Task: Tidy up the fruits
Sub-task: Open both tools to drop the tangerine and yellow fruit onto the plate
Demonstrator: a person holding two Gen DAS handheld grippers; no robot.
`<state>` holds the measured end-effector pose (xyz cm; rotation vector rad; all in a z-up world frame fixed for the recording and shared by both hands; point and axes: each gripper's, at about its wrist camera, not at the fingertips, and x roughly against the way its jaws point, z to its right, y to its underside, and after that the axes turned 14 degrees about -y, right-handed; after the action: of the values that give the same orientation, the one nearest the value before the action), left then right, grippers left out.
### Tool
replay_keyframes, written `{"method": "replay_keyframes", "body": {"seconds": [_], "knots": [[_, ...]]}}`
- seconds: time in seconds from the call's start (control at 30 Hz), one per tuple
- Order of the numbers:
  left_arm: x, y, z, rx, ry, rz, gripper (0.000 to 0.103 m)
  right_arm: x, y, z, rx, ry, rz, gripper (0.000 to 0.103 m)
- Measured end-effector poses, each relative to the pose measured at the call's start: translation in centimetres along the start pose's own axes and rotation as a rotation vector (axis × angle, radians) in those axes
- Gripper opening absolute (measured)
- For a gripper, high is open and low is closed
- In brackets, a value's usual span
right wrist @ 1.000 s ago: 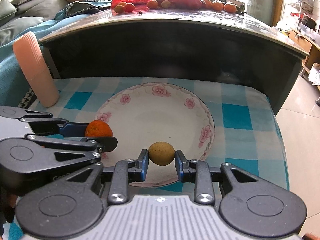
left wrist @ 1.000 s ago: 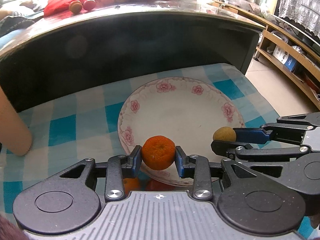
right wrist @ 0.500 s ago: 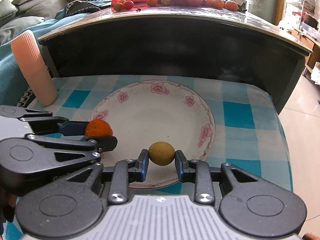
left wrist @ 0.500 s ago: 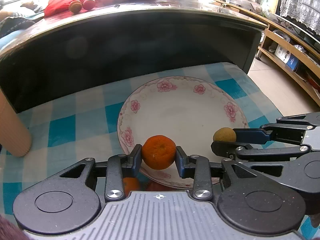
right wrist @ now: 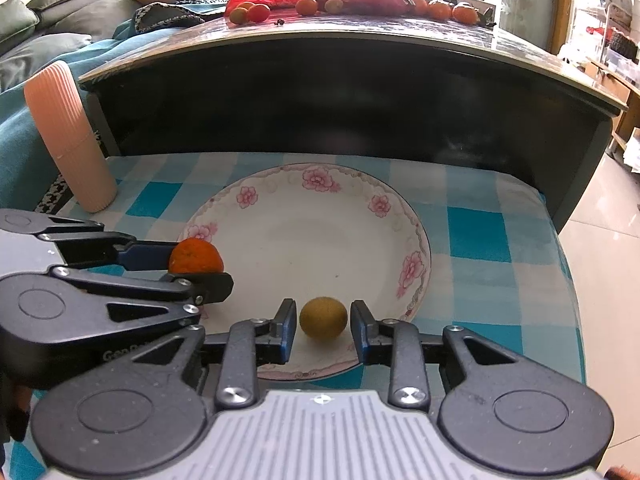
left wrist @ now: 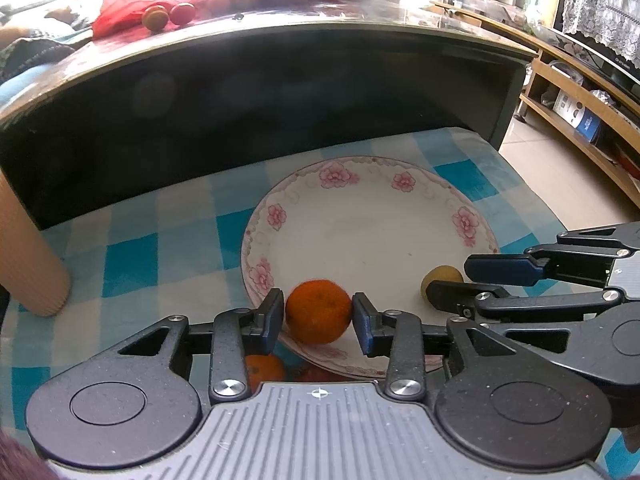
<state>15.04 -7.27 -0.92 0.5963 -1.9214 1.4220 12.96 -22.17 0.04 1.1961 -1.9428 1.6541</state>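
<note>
The left tongs [left wrist: 319, 316] have just been opening around the orange [left wrist: 319, 311], which sits on the near edge of the plate [left wrist: 304, 184]; the pads barely touch it, if at all. The right tongs [right wrist: 322, 330] stand spread around the small yellow-brown fruit [right wrist: 323, 317], also on the plate's near edge, gaps either side. Both fruits look light, round, likely to roll and bruise; pinch them gently across the widest part.
</note>
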Motion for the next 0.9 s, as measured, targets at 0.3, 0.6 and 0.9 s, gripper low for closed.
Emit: {"method": "replay_keyframes", "body": {"seconds": [0.3,0.6,0.9], "knots": [[0.0,0.2,-0.9,0.021,-0.023,-0.007,0.061,0.4,-0.2,-0.2,0.003,0.006,0.012,0.045],[1.3,0.2,-1.3,0.02,-0.029,0.008,0.065,1.3,-0.5,-0.6,-0.003,0.002,0.036,0.045],[2.8,1.0,-2.9,0.037,-0.066,-0.002,0.066,2.6,-0.4,-1.4,-0.016,-0.008,0.044,0.045]]}}
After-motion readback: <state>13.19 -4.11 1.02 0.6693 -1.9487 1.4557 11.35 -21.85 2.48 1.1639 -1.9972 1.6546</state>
